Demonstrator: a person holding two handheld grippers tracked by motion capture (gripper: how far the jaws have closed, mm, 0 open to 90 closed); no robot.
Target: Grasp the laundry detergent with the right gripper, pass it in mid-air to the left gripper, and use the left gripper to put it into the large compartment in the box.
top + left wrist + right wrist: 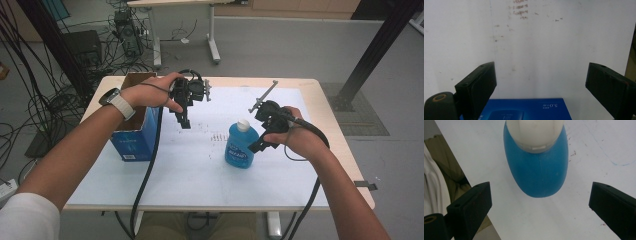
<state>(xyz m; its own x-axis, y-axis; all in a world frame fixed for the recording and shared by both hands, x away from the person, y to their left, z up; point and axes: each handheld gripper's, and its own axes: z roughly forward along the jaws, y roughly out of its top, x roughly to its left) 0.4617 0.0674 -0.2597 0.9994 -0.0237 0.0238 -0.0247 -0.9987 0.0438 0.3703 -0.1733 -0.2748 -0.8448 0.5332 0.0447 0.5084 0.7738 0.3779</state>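
A blue bottle (241, 145) with a white cap stands upright on the white table sheet, right of centre. My right gripper (259, 146) hovers just to its right with the jaws wide open and nothing between them; in the right gripper view the bottle (537, 173) sits ahead of the open jaws, seen from above. An open blue cardboard box (134, 136) stands at the table's left. My left gripper (183, 120) hangs open beside the box, pointing down at the sheet. The box's blue side (524, 108) lies low between the left jaws, untouched.
The white sheet (200, 165) covers most of the wooden table (345, 155); faint brown marks dot its middle. Cables trail from both grippers over the front edge. Beyond the table lie floor cables, equipment at the far left and another table's legs.
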